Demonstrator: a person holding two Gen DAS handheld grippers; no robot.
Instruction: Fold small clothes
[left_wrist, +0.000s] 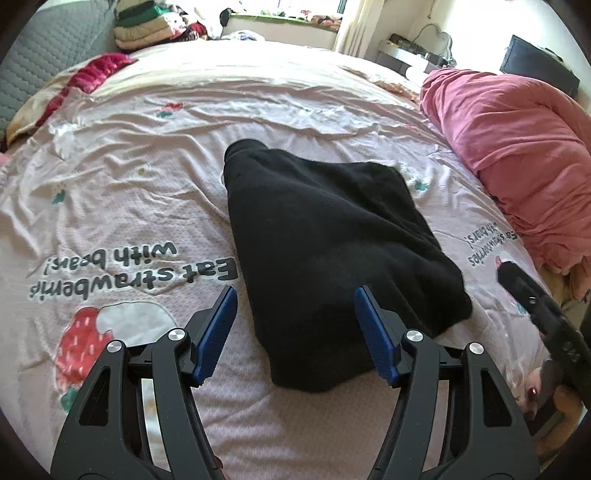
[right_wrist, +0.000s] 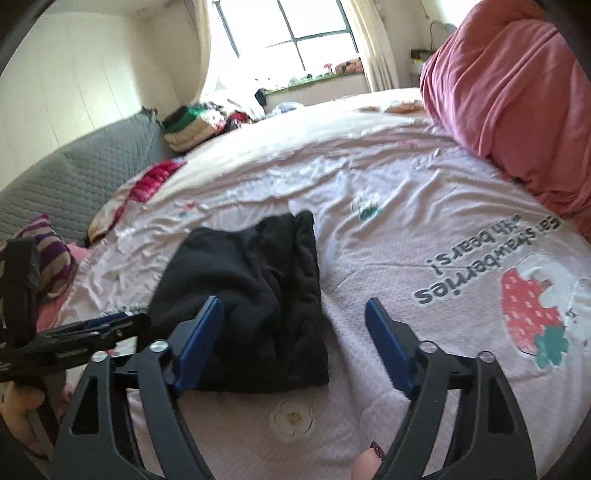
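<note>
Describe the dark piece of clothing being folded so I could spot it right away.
Start at the wide bed under its pale pink bedspread printed with strawberries. Near the middle lies the black garment, folded into a rough rectangle. It is the only black cloth there; the big pink bundle sits apart, at the bed's edge.

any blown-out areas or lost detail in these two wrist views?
Right wrist: window blown out, its light washing the far sheet. Left wrist: black garment nearly featureless, folds lost; top-right wall overexposed. Both: strong fisheye bend, dark corners.
</note>
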